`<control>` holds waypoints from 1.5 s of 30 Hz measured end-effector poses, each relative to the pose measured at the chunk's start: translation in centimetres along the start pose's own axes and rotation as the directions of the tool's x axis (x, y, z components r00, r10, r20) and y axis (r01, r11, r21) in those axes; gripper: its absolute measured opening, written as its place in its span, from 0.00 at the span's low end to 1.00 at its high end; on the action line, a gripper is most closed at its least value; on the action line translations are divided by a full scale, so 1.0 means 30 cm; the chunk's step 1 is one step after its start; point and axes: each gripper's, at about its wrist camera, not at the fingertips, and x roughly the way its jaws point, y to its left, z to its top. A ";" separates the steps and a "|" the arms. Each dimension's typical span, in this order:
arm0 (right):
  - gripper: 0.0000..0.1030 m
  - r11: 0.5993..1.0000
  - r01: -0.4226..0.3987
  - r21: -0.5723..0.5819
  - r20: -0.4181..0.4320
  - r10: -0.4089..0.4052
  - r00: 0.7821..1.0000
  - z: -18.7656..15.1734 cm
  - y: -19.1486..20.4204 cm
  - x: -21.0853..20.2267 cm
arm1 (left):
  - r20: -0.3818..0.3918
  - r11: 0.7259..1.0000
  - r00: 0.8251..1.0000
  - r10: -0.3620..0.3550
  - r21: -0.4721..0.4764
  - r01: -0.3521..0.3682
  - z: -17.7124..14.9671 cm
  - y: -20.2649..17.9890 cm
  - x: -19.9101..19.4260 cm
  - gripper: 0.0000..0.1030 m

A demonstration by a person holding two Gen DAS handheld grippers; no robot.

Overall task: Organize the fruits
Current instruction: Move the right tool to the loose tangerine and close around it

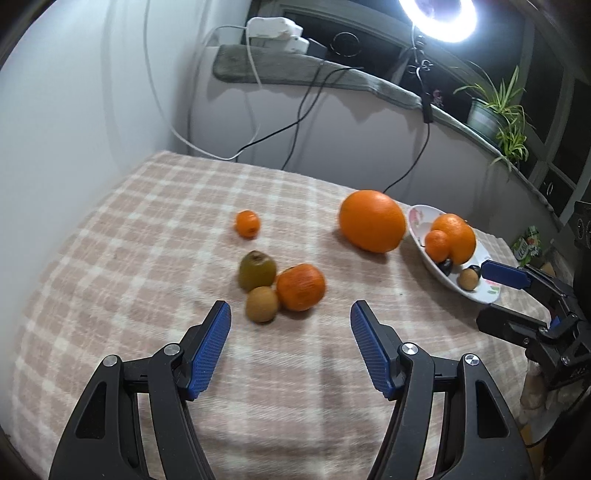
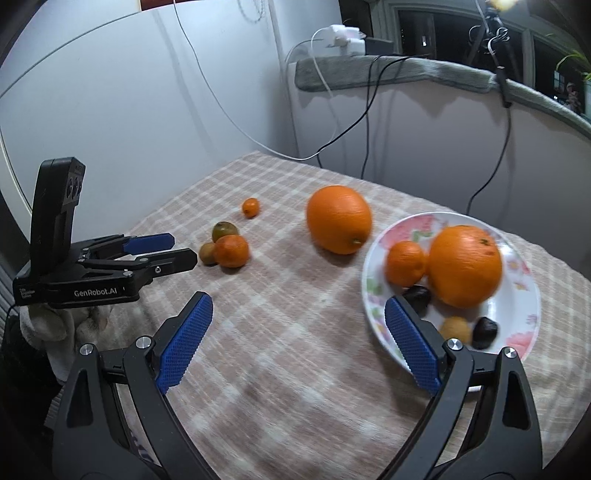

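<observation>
A floral plate (image 2: 524, 295) at the right holds a big orange (image 2: 465, 266), a small mandarin (image 2: 405, 263), a small yellow-brown fruit (image 2: 456, 328) and two dark fruits (image 2: 484, 332). On the checked cloth lie a large orange (image 2: 339, 218), a mandarin (image 1: 300, 286), two kiwis (image 1: 257, 269) (image 1: 261, 303) and a tiny mandarin (image 1: 247, 223). My left gripper (image 1: 290, 314) is open and empty, just short of the kiwi cluster. My right gripper (image 2: 298, 308) is open and empty, its right finger over the plate's near rim.
The checked cloth (image 1: 147, 236) covers the table, with a white wall at left and back. Cables (image 1: 295, 122) hang behind the table. A grey ledge (image 1: 332, 74) carries a power strip, a ring light (image 1: 437, 14) and a potted plant (image 1: 491, 110).
</observation>
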 end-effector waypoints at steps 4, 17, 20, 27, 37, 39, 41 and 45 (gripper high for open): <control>0.93 0.998 -0.047 0.044 -0.012 0.047 0.999 0.017 0.005 0.038 | -0.011 1.000 1.000 0.001 -0.004 -0.001 -0.010 0.029 0.004 0.56; 0.71 0.986 -0.144 0.083 -0.080 0.151 0.985 0.084 0.068 0.192 | -0.044 0.999 0.999 -0.015 0.037 0.017 -0.004 0.038 0.052 0.38; 0.67 0.981 -0.165 0.100 -0.100 0.175 0.980 0.093 0.077 0.236 | -0.051 0.999 0.999 -0.008 0.048 0.010 0.000 0.039 0.067 0.38; 0.59 0.967 -0.207 0.148 -0.139 0.228 0.964 0.110 0.085 0.328 | -0.077 0.998 0.997 0.009 0.063 -0.004 0.005 0.051 0.107 0.36; 0.56 0.954 -0.242 0.176 -0.173 0.272 0.946 0.116 0.099 0.418 | -0.096 0.997 0.995 -0.011 0.077 0.018 0.005 0.056 0.144 0.33; 0.55 0.954 -0.244 0.173 -0.181 0.274 0.944 0.118 0.108 0.437 | -0.097 0.997 0.995 -0.013 0.078 0.021 0.004 0.058 0.147 0.33; 0.52 0.954 -0.246 0.172 -0.187 0.277 0.943 0.117 0.112 0.450 | -0.095 0.997 0.995 -0.015 0.078 0.022 0.005 0.060 0.151 0.32; 0.44 0.954 -0.243 0.176 -0.193 0.276 0.942 0.115 0.113 0.467 | -0.093 0.997 0.996 -0.014 0.079 0.021 0.002 0.064 0.154 0.26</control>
